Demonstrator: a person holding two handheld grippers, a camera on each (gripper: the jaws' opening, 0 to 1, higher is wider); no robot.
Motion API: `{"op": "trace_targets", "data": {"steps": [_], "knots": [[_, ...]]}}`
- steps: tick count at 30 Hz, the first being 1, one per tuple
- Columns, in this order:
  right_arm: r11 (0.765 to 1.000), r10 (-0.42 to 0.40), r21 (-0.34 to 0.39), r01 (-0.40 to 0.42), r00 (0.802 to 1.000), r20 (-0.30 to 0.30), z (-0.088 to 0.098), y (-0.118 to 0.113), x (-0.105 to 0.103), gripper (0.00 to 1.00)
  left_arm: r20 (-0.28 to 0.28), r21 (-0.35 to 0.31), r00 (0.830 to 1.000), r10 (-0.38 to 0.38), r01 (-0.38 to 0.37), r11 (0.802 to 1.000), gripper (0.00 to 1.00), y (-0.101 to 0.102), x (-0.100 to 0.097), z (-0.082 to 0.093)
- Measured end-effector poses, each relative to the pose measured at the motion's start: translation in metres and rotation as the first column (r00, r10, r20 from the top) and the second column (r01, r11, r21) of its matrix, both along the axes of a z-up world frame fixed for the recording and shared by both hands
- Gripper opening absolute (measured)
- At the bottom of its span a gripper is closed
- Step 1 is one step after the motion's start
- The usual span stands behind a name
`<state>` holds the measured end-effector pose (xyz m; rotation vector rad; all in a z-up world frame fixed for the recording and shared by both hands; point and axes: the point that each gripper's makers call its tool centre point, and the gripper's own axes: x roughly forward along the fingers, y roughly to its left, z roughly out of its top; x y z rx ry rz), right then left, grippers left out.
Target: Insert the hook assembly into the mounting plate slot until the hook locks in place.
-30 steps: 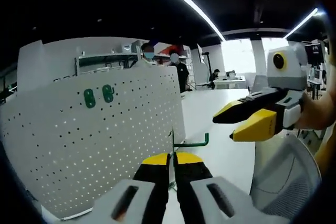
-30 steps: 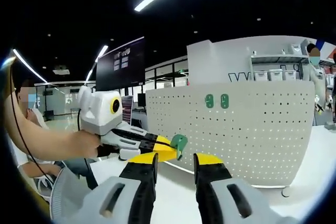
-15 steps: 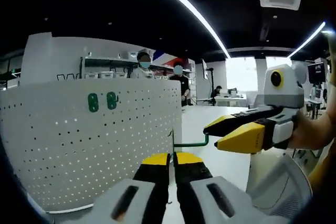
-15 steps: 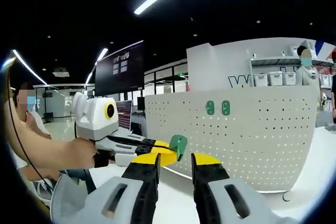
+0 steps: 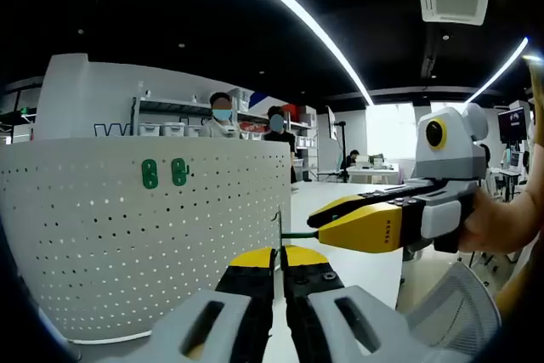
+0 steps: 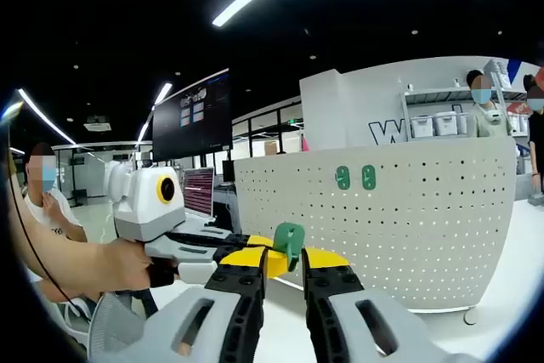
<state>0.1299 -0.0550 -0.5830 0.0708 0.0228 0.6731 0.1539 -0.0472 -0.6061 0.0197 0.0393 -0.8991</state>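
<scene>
— How many of each?
— Two claws, one hook assembly (image 5: 294, 233), one white pegboard (image 5: 127, 252) standing on the surface (image 5: 361, 271), two green oval plates (image 5: 150, 173) side by side high on the pegboard. Two people (image 5: 222, 118) behind.
— Where is the hook assembly?
— Up off the surface, just beside the pegboard's end, pinched between the nearly closed jaws of the left claw (image 5: 278, 254).
— And the right claw (image 5: 316, 224)?
— Jaws drawn narrow, tips right at the hook's green arm; hard to say whether grasping or merely touching.
— Anything hidden?
— Hook's far end covered by the right claw's yellow tips. Holding hand (image 5: 497, 223) cut off at the edge.
</scene>
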Motion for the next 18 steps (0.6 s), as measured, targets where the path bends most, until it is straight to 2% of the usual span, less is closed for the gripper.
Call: {"op": "trace_targets", "data": {"steps": [18], "knots": [[1.000, -0.007, 0.012, 0.007, 1.000, -0.007, 0.0015, 0.0057, 0.0064, 0.07, -0.013, -0.054, 1.000, -0.011, 0.010, 0.998, 0.02, 0.0027, 0.0006, 0.0044]]}}
